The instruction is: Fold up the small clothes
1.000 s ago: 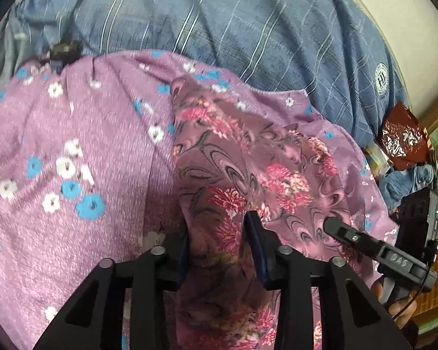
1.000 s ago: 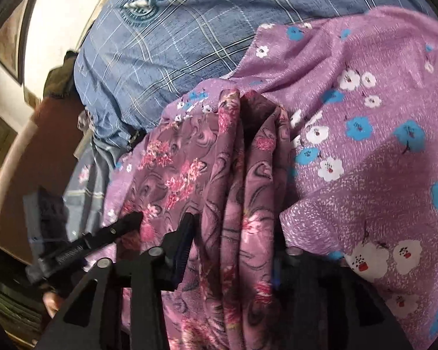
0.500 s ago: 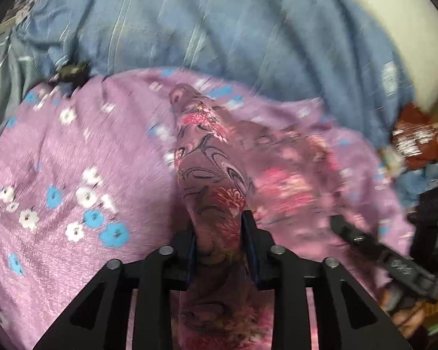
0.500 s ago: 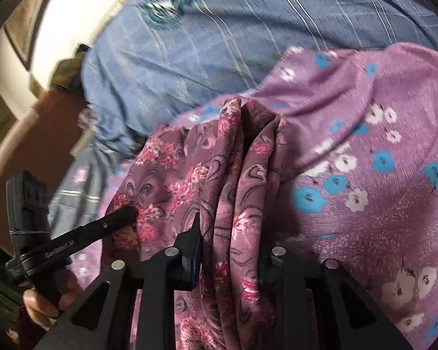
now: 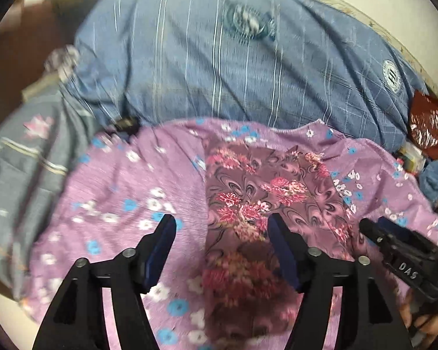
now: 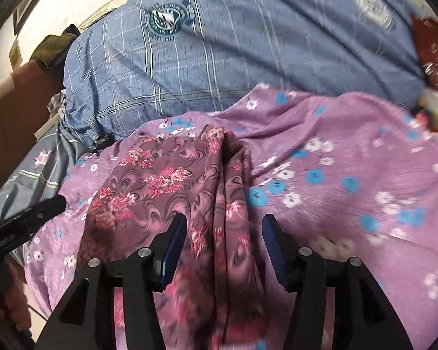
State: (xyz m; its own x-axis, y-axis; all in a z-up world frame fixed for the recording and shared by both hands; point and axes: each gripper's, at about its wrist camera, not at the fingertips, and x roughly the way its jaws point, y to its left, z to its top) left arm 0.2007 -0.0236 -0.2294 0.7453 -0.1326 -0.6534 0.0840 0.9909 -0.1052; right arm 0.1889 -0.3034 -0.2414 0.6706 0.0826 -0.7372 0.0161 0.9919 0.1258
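A small mauve garment with pink flowers (image 5: 248,192) lies folded on a lilac cloth with blue and white flowers (image 5: 125,192). My left gripper (image 5: 222,227) hangs over its left edge, jaws opening, pads clear of the fabric. The right gripper's black finger (image 5: 394,242) shows at the right of that view. In the right wrist view the same garment (image 6: 166,180) lies bunched into ridges along its right side. My right gripper (image 6: 223,227) is above those ridges, jaws opening, and the cloth lies between the pads without being pressed. The left gripper's finger (image 6: 29,215) shows at the left.
A large blue plaid pillow (image 5: 219,67) lies behind the lilac cloth. A grey striped sheet (image 5: 17,169) covers the bed at the left. A dark red wrapper (image 5: 429,122) and small clutter sit at the far right. A brown headboard (image 6: 11,108) stands at the left.
Both grippers let go of the mauve garment, opened wide and drew back upward. The garment, held up in ridges before, now lies flatter on the lilac cloth.
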